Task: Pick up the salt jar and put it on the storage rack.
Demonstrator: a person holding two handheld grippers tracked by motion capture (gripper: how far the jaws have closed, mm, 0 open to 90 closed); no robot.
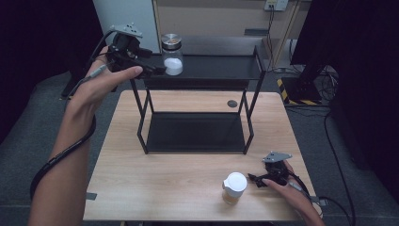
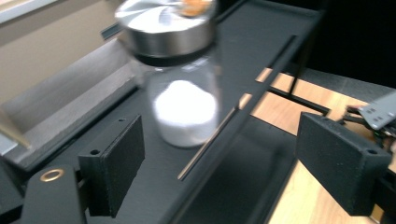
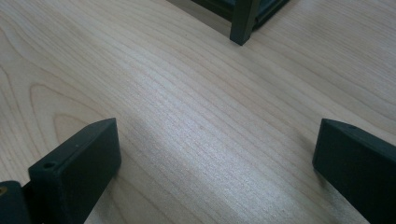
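A glass jar [image 1: 172,56] with a steel lid and white powder in its lower half stands on the top shelf of a black metal rack [image 1: 211,70]. My left gripper [image 1: 156,70] hovers just left of the jar at shelf height, open. In the left gripper view the jar [image 2: 184,112] stands ahead of the open gripper [image 2: 224,140], not between its pads. A cup with a white lid [image 1: 234,187] sits near the table's front right. My right gripper [image 1: 256,180] rests beside the cup on its right, open. In the right gripper view its jaws [image 3: 215,140] stand wide over bare wood.
The rack's lower shelf [image 1: 195,132] rests on the wooden table [image 1: 155,179]. One rack leg [image 3: 243,23] stands ahead of the right gripper. A small dark disc [image 1: 232,103] lies on the table behind the rack. Cables and a yellow-striped base [image 1: 296,92] lie on the floor at right.
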